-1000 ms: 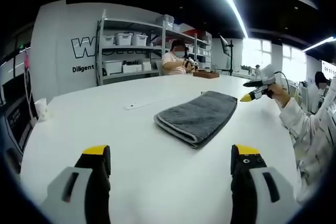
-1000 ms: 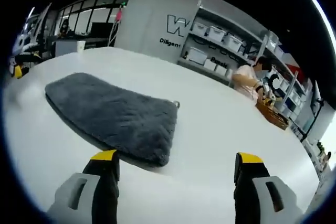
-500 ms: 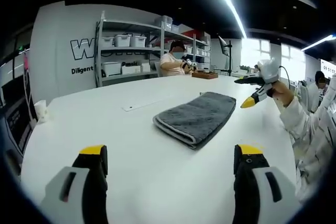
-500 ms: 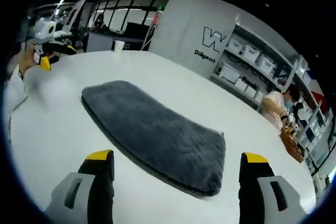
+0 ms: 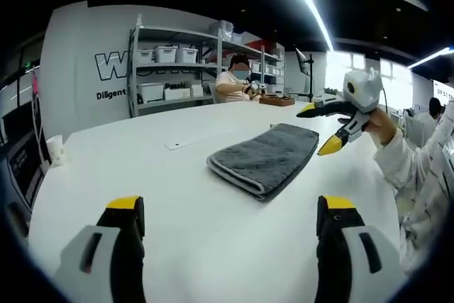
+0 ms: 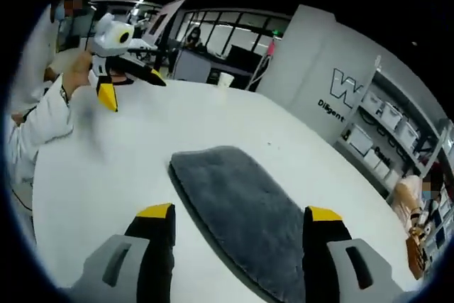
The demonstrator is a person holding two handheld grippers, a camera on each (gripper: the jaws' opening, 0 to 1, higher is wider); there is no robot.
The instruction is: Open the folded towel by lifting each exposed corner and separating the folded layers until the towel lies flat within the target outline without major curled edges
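Item 1. Grey towel (image 5: 266, 159): folded, thick pile, a stacked fold edge with pale piping facing the left gripper view; it lies flat on the white table (image 5: 142, 175), well in from every table edge. No layer is lifted and no corner turned out, so the unfolding appears not yet begun. No target outline can be made out around the towel. In the right gripper view the towel (image 6: 245, 211) runs away between that gripper's jaws, one rounded end nearest the camera.

Item 2. Left gripper (image 5: 230, 207): jaws spread wide, empty, touching nothing; it hangs above bare table on the near side of the towel, well apart from it. Probably held back to leave the fold edge visible and free for a first grasp.

Item 3. Right gripper (image 6: 237, 214): jaws wide apart, empty, poised over the towel's near end without clear contact. Seen from the left gripper view, the right gripper (image 5: 320, 129) sits raised beside the towel's far corner, yellow tips parted, held by a hand in a white sleeve (image 5: 411, 168). The stance suggests an approach to an exposed corner.

Item 4. Surroundings beyond the towel: metal shelving with storage bins (image 5: 174, 69); a seated person (image 5: 234, 83) at the table's far side.
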